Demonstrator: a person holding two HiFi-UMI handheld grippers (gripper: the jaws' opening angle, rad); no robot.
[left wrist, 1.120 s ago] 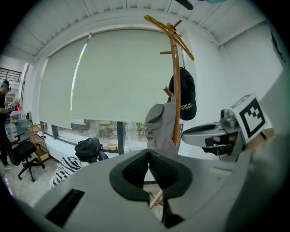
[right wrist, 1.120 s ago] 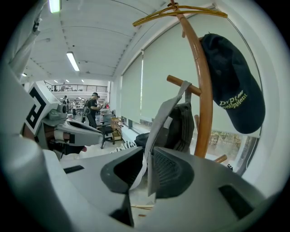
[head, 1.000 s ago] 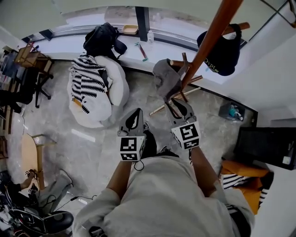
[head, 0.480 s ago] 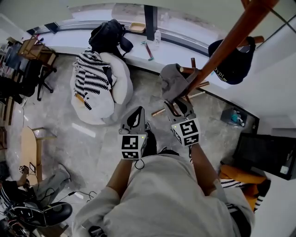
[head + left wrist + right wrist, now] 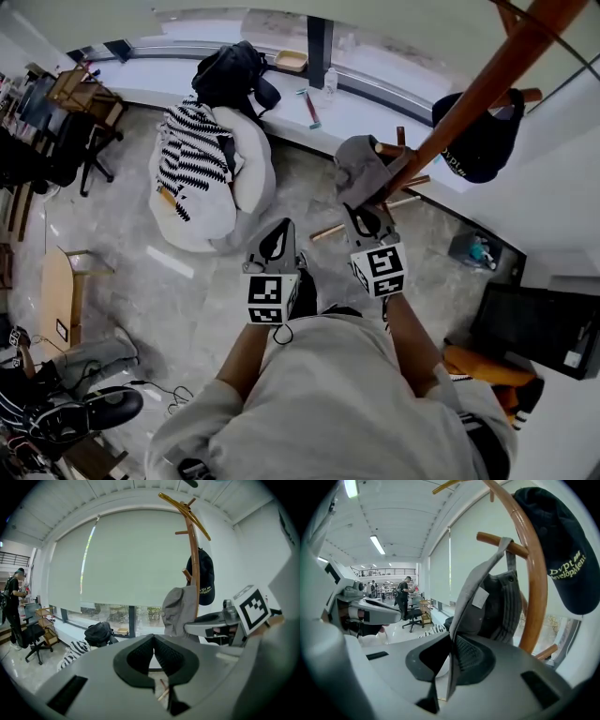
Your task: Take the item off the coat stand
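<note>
The right gripper has just been closing its jaws and now they clamp the brim of the grey cap, which hangs on a peg of the wooden coat stand. The curved pole is just behind the cap. A dark cap hangs higher, on the other side of the pole. The left gripper has its jaws pressed together with nothing between them. On the floor beyond lies a white beanbag, and a black backpack sits on the window ledge.

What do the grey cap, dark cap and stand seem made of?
Grey cap: soft woven fabric, matte; it folds and has a sewn label inside. Dark cap: probably cotton twill, matte, with embroidered lettering. Stand: seemingly wood, smooth brown finish with a slight sheen.
</note>
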